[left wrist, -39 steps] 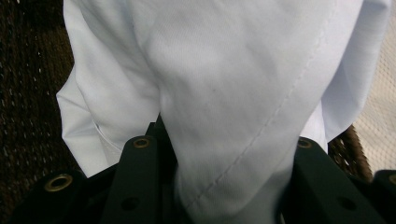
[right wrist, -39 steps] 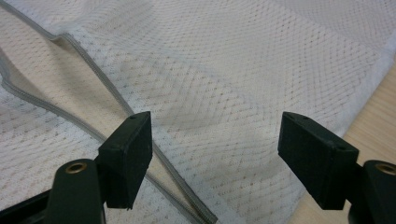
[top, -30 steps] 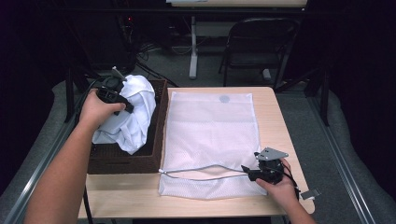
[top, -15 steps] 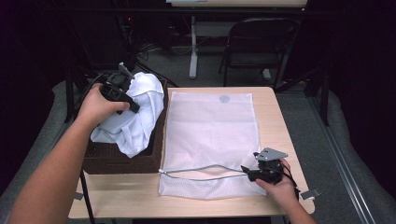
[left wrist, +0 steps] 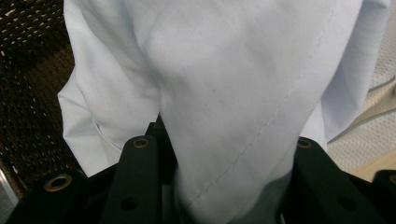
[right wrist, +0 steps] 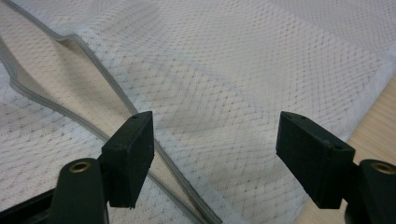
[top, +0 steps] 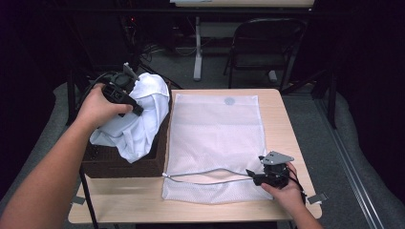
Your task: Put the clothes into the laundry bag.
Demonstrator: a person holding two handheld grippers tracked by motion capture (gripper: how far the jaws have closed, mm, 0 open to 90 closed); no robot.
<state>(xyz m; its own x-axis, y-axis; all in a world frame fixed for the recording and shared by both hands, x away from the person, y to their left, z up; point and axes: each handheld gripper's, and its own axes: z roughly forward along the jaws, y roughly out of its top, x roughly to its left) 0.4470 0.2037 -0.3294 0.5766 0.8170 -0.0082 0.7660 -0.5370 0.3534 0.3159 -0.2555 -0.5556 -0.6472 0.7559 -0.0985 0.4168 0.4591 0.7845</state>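
Observation:
A white garment [top: 138, 119] hangs bunched from my left gripper [top: 136, 109], lifted above a dark wicker basket [top: 119, 167] at the table's left edge. In the left gripper view the cloth [left wrist: 224, 93] fills the gap between the jaws, and the gripper [left wrist: 224, 177] is shut on it. A white mesh laundry bag [top: 217, 133] lies flat on the table to the right of the basket, with its grey-edged opening [top: 205, 175] gaping near the front. My right gripper [top: 253, 175] sits low at the right end of that opening. Its jaws stand open over the mesh [right wrist: 224, 70] with nothing pinched.
The wooden table [top: 286, 124] has bare strips right of the bag and along the front. The basket wall [left wrist: 28, 70] is close beside the hanging cloth. A folding chair [top: 267, 43] and a table leg stand on the floor beyond the far edge.
My left hand has raised the white garment higher out of the basket and carried it slightly away and to the right. The right hand and the bag have not moved.

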